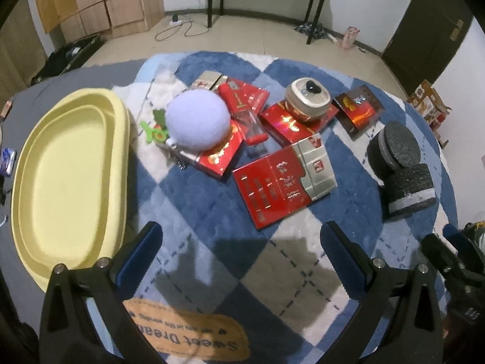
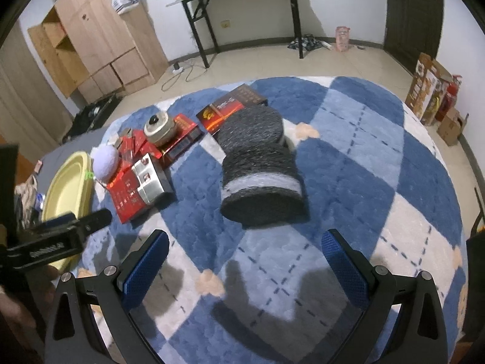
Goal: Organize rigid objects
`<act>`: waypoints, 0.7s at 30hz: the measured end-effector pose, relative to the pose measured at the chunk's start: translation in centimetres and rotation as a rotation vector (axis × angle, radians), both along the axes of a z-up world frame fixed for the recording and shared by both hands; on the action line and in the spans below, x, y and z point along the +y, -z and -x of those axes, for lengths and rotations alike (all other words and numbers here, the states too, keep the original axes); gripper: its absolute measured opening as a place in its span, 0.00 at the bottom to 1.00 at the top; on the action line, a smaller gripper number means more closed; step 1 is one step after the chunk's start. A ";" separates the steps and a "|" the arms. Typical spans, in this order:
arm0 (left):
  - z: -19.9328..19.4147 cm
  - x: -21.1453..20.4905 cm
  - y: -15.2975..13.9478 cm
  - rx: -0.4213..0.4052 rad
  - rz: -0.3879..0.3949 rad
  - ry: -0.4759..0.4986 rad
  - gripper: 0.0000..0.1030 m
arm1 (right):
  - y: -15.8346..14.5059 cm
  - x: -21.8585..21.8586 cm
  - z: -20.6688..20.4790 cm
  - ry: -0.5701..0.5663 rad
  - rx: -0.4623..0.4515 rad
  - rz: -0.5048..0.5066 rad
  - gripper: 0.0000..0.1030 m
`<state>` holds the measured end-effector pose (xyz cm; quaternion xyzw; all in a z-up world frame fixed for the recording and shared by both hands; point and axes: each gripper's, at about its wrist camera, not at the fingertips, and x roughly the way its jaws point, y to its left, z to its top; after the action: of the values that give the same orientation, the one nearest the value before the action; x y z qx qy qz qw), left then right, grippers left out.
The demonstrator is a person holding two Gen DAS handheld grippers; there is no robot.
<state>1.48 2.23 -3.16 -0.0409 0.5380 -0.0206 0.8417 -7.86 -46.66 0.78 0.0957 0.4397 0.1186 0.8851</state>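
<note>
Several red boxes lie on the blue checked rug; the nearest is a flat red and silver box (image 1: 283,180), which also shows in the right wrist view (image 2: 138,186). A gold round tin (image 1: 307,100) sits on a red box. A pale fluffy ball (image 1: 197,119) rests on another red box. A dark box (image 1: 357,109) lies further right. Two dark grey foam cylinders (image 1: 401,168) lie at the right, large in the right wrist view (image 2: 260,170). A yellow oval tray (image 1: 69,179) lies at the left. My left gripper (image 1: 242,248) is open and empty above the rug. My right gripper (image 2: 245,253) is open and empty just short of the cylinders.
A green toy (image 1: 153,130) lies beside the ball. A rug label (image 1: 188,330) is under the left gripper. Wooden cabinets (image 2: 91,39), a black-legged table (image 2: 242,9) and cardboard boxes (image 2: 433,91) stand around the room. The other gripper (image 2: 57,242) shows at the left edge.
</note>
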 end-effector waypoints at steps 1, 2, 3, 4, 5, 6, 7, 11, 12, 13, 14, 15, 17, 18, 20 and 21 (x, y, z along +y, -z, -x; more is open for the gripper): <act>0.1 0.1 -0.1 -0.003 -0.006 -0.007 1.00 | -0.1 -0.3 0.1 0.009 -0.001 -0.002 1.00; 0.2 0.1 -0.2 -0.006 -0.010 -0.010 1.00 | -0.1 -0.5 0.2 0.018 0.001 -0.001 1.00; 0.2 0.1 -0.3 -0.007 -0.012 -0.011 1.00 | 0.0 -0.6 0.2 0.019 0.006 0.000 1.00; 0.2 0.1 -0.3 -0.006 -0.010 -0.013 1.00 | 0.1 -0.6 0.3 0.018 0.011 0.001 1.00; 0.3 0.2 -0.3 -0.002 0.000 -0.017 1.00 | 0.2 -0.6 0.4 0.016 0.017 0.002 1.00; 0.2 0.2 -0.3 0.004 0.015 -0.018 1.00 | 0.3 -0.5 0.4 0.012 0.020 0.002 1.00; 0.2 0.3 -0.2 0.013 0.029 -0.017 1.00 | 0.4 -0.4 0.5 0.010 0.021 0.002 1.00; -0.1 0.1 0.0 0.039 0.061 -0.047 1.00 | 0.8 -0.1 0.2 0.008 0.013 0.026 1.00; -0.4 -0.2 0.0 0.041 0.055 -0.060 1.00 | 1.1 0.1 0.0 0.009 0.012 0.028 1.00; -0.6 -0.5 0.0 0.045 0.046 -0.071 1.00 | 1.3 0.2 -0.1 0.011 0.010 0.030 1.00; -1.1 -1.0 0.1 0.053 0.034 -0.082 1.00 | 1.6 0.4 -0.5 0.011 0.005 0.036 1.00; -1.4 -1.3 0.3 0.056 0.030 -0.087 1.00 | 1.8 0.6 -0.8 0.011 -0.001 0.044 1.00; -2.3 -1.8 0.8 0.067 0.026 -0.108 1.00 | 2.4 1.1 -1.4 0.007 -0.012 0.062 1.00; -2.8 -2.1 1.3 0.078 0.021 -0.117 1.00 | 2.8 1.3 -1.6 0.002 -0.019 0.068 1.00; -3.5 -2.2 2.2 0.098 0.008 -0.126 1.00 | 3.5 1.7 -2.1 -0.005 -0.017 0.072 1.00; -3.8 -2.2 2.6 0.106 0.016 -0.130 1.00 | 3.8 1.8 -2.3 -0.007 -0.016 0.068 1.00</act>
<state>5.28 0.03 -5.76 -0.0835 0.5778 0.0318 0.8112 -5.57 -44.91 -3.03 0.0632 0.4369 0.1078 0.8908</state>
